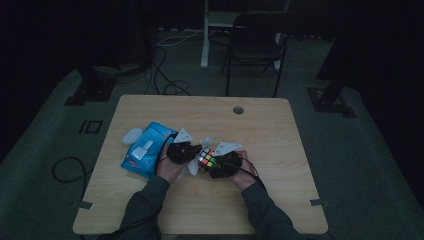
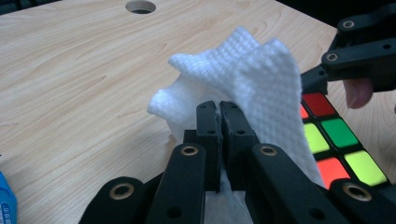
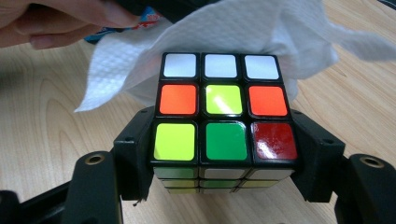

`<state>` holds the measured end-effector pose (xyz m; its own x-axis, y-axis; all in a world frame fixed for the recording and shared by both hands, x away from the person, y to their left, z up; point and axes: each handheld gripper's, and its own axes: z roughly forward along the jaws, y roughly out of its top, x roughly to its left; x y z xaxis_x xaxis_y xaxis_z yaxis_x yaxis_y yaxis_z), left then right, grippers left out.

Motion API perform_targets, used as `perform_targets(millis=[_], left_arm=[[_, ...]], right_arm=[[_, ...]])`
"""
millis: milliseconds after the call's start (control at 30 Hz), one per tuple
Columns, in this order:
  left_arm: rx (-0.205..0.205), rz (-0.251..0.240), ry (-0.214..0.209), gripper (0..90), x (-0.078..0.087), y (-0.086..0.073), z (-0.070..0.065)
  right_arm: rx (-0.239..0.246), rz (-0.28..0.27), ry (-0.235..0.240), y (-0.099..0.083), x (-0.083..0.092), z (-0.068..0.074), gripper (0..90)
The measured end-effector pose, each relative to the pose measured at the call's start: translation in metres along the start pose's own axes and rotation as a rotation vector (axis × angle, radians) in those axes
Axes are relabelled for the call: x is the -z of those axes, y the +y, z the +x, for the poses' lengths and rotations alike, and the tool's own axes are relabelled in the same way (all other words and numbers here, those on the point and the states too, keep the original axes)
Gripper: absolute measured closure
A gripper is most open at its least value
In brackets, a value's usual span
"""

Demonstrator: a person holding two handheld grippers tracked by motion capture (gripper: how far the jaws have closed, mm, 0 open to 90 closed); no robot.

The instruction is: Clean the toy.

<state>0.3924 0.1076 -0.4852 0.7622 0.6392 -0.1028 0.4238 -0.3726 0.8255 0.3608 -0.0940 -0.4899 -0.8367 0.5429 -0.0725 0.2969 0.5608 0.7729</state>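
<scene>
A scrambled puzzle cube (image 3: 223,108) with white, orange, yellow, green and red stickers sits between the black jaws of my right gripper (image 3: 224,154), which is shut on its two sides. In the high view the cube (image 1: 207,159) is just above the table's middle, with the right gripper (image 1: 223,165) to its right. My left gripper (image 2: 219,126) is shut on a white paper tissue (image 2: 247,79), which bunches above the jaws and lies against the cube's (image 2: 341,149) far side. The left gripper (image 1: 183,151) is right next to the cube in the high view.
A blue tissue pack (image 1: 146,148) lies left of the hands on the wooden table (image 1: 270,140), with a small white piece (image 1: 132,135) beside it. A cable hole (image 1: 238,110) is at the back. A chair (image 1: 255,40) and floor cables stand beyond the table.
</scene>
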Motion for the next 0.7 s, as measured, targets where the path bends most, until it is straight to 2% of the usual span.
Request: perform_targets(millis=[167,267,700], left_arm=[[-0.001,0.005,-0.008,88.3,-0.002,-0.001,0.001],[0.006,0.010,-0.005,88.3,-0.005,-0.004,0.002],[-0.001,0.035,-0.005,88.3,-0.007,-0.011,-0.003]], right_arm=[[-0.002,0.000,0.008,-0.001,0.000,-0.001,34.2],[-0.011,-0.019,0.021,0.000,0.002,-0.001,34.2],[-0.048,-0.041,-0.022,0.000,0.011,-0.012,34.1]])
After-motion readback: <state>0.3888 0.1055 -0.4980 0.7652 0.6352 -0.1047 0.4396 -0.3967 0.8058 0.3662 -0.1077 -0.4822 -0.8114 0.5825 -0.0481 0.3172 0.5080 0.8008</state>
